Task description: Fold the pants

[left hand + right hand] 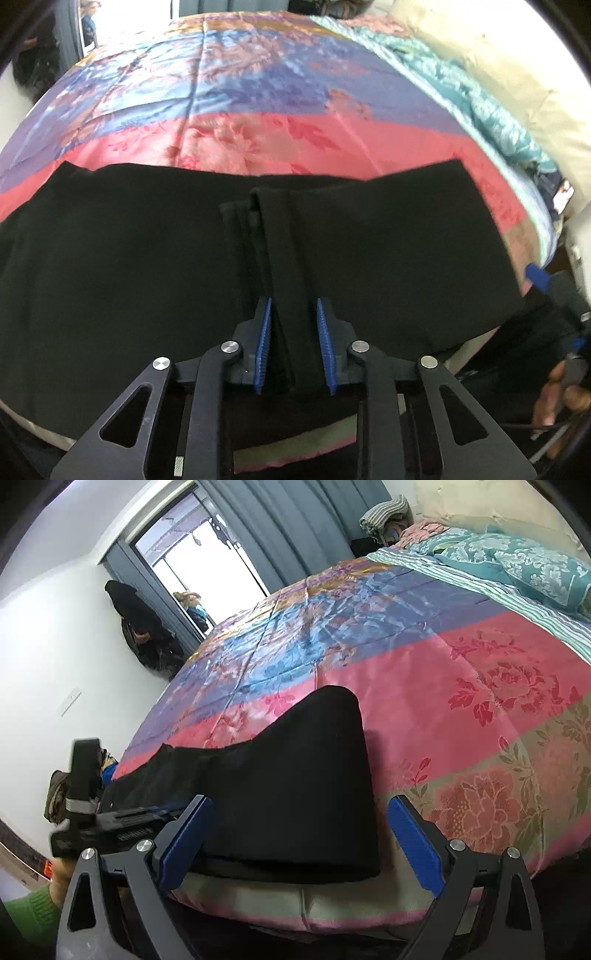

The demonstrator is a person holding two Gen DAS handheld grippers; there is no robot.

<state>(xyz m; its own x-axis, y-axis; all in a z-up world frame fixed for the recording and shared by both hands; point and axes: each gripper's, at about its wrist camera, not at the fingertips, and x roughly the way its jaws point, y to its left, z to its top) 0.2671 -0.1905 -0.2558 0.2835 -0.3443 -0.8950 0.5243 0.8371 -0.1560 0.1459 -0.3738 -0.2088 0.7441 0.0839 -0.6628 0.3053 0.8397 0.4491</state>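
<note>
Black pants (pixel 388 251) lie spread across the near edge of the bed, and also show in the right wrist view (pixel 288 794). My left gripper (pixel 294 343) has its blue pads either side of a raised black fold of the pants (pixel 284 266), which runs up between the jaws. The pads stand a little apart around the bunched cloth. My right gripper (pixel 295 845) is open and wide, at the bed's near edge, with the right end of the pants lying between and beyond its fingers. The left gripper's body shows at the left in the right wrist view (pixel 110 830).
The bed carries a shiny floral cover in pink, blue and purple bands (pixel 461 686). A teal quilt (pixel 517 565) lies bunched at the far right. A window with grey curtains (pixel 207 554) and white wall are beyond the bed.
</note>
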